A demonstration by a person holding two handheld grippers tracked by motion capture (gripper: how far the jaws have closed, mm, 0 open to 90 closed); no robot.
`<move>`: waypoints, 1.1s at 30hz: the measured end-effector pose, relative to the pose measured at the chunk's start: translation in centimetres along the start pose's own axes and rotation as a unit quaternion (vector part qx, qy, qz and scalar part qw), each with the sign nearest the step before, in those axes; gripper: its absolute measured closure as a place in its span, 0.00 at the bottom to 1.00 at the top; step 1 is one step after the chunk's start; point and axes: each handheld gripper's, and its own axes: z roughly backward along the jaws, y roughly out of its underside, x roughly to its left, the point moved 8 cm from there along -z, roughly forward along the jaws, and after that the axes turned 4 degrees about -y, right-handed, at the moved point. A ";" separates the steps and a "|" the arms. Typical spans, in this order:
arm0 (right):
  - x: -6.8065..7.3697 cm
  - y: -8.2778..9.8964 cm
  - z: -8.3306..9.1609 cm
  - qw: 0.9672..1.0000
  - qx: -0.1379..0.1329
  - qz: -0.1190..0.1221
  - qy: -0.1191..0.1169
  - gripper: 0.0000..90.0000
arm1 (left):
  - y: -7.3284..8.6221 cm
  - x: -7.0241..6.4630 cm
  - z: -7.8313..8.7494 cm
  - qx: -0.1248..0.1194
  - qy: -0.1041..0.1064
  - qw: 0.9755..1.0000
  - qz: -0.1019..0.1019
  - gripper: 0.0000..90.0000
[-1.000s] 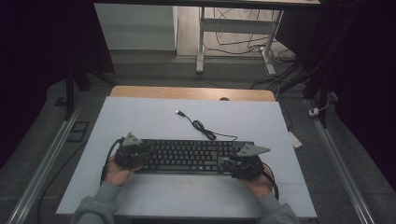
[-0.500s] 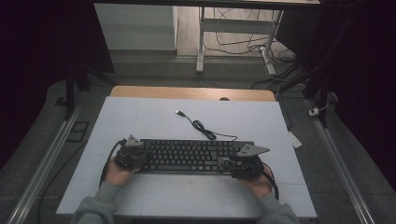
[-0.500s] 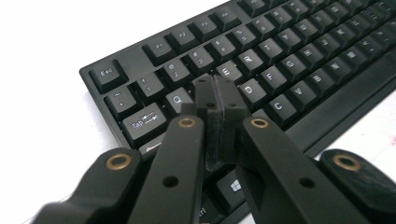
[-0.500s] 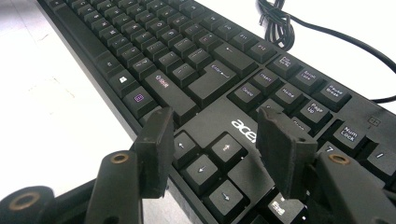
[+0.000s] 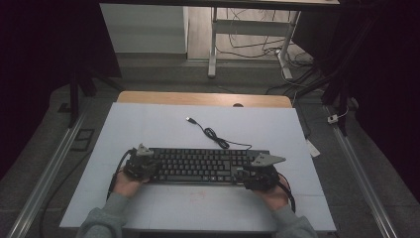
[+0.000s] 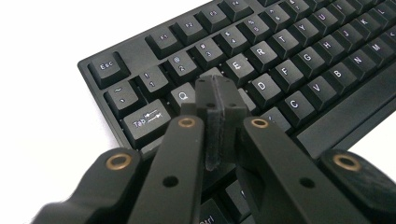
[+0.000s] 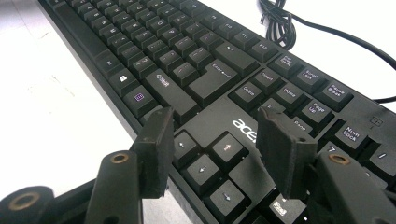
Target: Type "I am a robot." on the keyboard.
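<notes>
A black keyboard [image 5: 203, 166] lies across the near half of the white table top, and its cable [image 5: 215, 136] snakes away to a loose USB plug [image 5: 189, 119]. My left gripper [image 5: 143, 166] rests at the keyboard's left end. In the left gripper view the keyboard [image 6: 280, 56] lies close below the left gripper [image 6: 215, 86], which is shut, pads pressed flat together with nothing between them, tips over the W key. My right gripper [image 5: 255, 176] is at the right end. In the right gripper view the right gripper [image 7: 217, 135] stands open above the arrow keys of the keyboard [image 7: 187, 56], apart from them.
The white table top [image 5: 148, 124] has bare room behind and in front of the keyboard. A wooden edge [image 5: 198, 97] borders its far side. Metal rails [image 5: 44, 178] run along both sides. A coiled part of the cable [image 7: 280, 23] lies just past the keyboard's far edge.
The left gripper has shifted slightly at the keyboard's left end and its top plate looks narrower than a second ago. The right gripper and the keyboard have stayed put.
</notes>
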 end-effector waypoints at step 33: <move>0.0 0.0 -0.1 1.000 0.001 0.000 -0.001 0.52 | -1.5 0.0 2.1 -0.064 0.005 0.998 0.015 0.48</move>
